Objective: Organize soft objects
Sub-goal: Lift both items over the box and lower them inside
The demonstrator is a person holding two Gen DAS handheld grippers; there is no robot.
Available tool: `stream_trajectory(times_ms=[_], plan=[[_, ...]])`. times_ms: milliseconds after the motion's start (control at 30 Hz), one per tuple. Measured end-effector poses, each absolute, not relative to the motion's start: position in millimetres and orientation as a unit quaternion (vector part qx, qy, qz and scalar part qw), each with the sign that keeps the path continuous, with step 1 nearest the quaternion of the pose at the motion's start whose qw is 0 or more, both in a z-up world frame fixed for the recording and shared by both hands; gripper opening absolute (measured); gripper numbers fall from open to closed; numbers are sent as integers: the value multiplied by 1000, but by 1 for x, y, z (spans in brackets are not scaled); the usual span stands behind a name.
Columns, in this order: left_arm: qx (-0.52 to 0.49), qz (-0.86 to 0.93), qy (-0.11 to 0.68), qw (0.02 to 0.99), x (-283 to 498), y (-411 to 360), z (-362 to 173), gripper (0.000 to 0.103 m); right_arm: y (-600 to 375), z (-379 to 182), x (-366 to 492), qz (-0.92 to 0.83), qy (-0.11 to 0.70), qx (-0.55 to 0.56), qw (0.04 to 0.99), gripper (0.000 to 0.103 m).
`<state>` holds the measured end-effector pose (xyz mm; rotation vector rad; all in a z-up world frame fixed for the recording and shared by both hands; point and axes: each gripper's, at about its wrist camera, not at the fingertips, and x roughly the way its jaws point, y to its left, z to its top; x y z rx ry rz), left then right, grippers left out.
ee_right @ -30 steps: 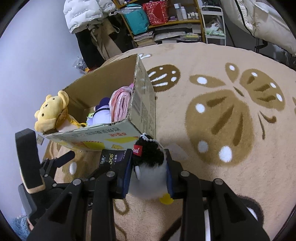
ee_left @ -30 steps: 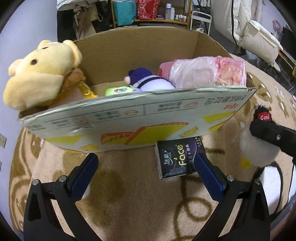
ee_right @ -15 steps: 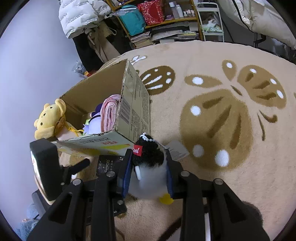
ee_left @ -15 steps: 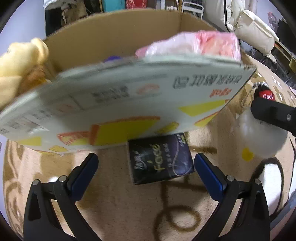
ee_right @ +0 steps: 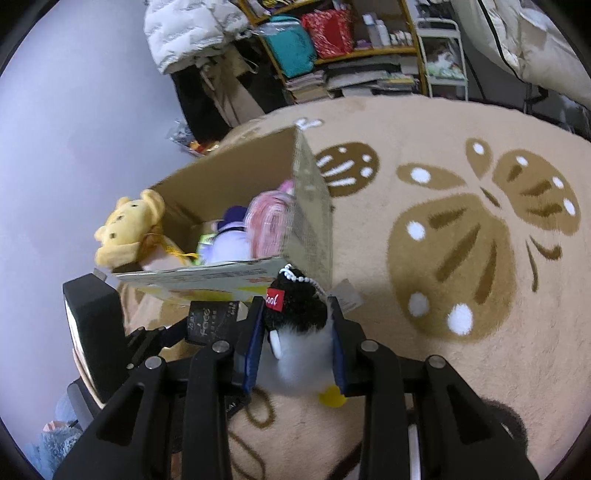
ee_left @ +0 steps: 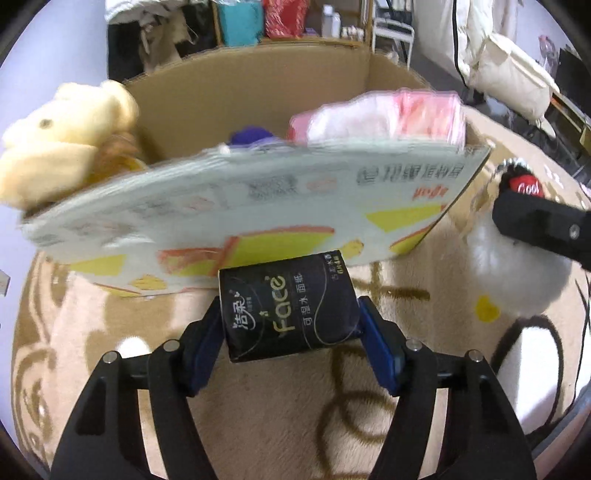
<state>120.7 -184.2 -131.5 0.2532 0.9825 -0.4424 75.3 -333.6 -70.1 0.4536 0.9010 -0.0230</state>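
Note:
My left gripper (ee_left: pixel 290 325) is shut on a black tissue pack (ee_left: pixel 288 310) just in front of the cardboard box (ee_left: pixel 229 206). The pack also shows in the right wrist view (ee_right: pixel 210 321). My right gripper (ee_right: pixel 295 332) is shut on a black-and-white penguin plush (ee_right: pixel 299 332) at the box's near right corner; the plush shows in the left wrist view (ee_left: pixel 517 269). In the box (ee_right: pixel 310 206) lie a yellow bear plush (ee_left: pixel 62 136), a purple plush (ee_right: pixel 231 236) and a pink bagged bundle (ee_left: pixel 384 118).
A beige rug with brown butterfly pattern (ee_right: pixel 461 229) covers the floor. A wall (ee_right: pixel 74 110) stands left of the box. Shelves with bags and books (ee_right: pixel 332 48) and a white jacket (ee_right: pixel 192 29) are behind.
My left gripper has closed from wide open onto the tissue pack and lifted it a little. The right gripper keeps its hold on the penguin plush and has risen slightly.

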Motion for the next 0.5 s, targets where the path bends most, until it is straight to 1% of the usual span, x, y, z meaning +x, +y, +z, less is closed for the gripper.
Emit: stream_trajectory(times_ms=[167, 333, 500], plan=[[101, -164, 416, 889, 101, -163, -96, 68, -322, -51, 67, 4, 412, 203, 888, 33], [77, -154, 406, 897, 94, -153, -65, 68, -313, -29, 62, 12, 396, 186, 899, 33], [77, -150, 378, 910, 88, -119, -34, 68, -311, -8, 60, 13, 376, 180, 909, 33]])
